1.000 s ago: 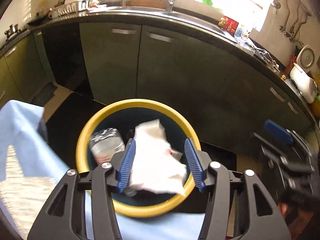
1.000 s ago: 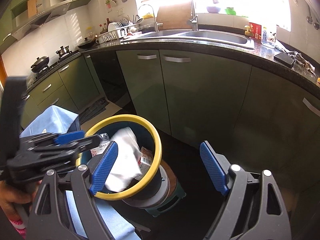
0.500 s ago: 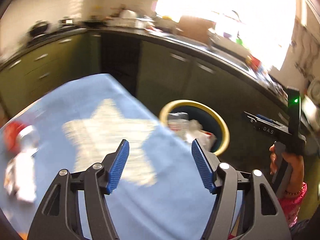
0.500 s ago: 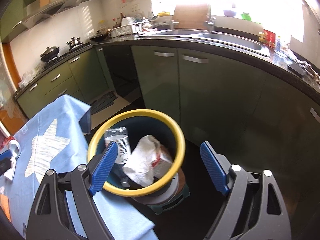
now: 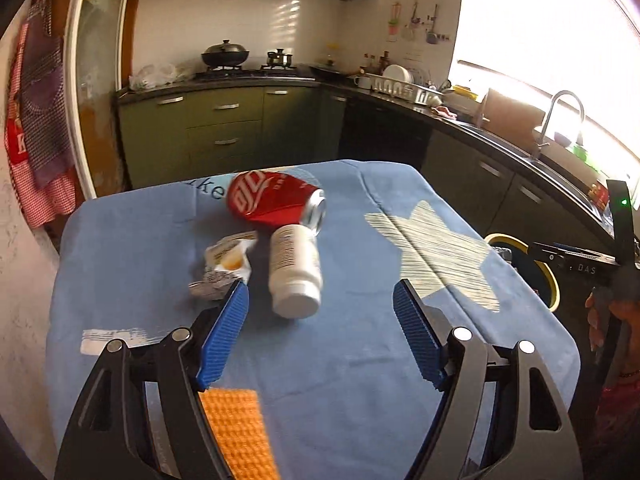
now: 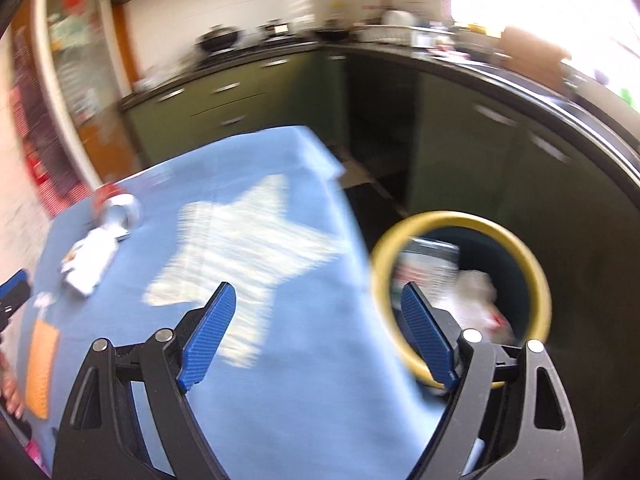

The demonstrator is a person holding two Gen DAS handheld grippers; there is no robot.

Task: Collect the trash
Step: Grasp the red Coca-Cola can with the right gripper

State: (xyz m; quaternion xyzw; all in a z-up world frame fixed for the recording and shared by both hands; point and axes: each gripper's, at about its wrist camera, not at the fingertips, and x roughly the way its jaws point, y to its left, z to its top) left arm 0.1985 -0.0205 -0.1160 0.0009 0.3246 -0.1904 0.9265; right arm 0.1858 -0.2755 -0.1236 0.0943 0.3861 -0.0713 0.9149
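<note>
A crushed red can (image 5: 272, 202), a white pill bottle (image 5: 294, 270) and a crumpled wrapper (image 5: 224, 266) lie together on the blue cloth (image 5: 340, 360). Just short of them hovers my left gripper (image 5: 320, 294), its jaws opening and nothing between them. The yellow-rimmed bin (image 6: 536, 280) stands off the table's right edge with paper and packaging inside. My right gripper (image 6: 316, 294) is open and empty above the cloth's edge beside the bin. The right wrist view is blurred; the can (image 6: 116, 206) and wrapper (image 6: 88, 260) show far left.
An orange sponge (image 5: 238, 432) lies on the cloth under my left gripper. The cloth bears a pale star (image 5: 436, 252). Green cabinets (image 5: 224, 136) and a dark counter with a sink (image 5: 520, 148) curve around the table. A hand (image 5: 608, 312) holds the other gripper at the right edge.
My left gripper dropped the white paper into the bin, then swung left over the table to the can, bottle and wrapper, opening wider. The right gripper also swung left from the bin toward the table.
</note>
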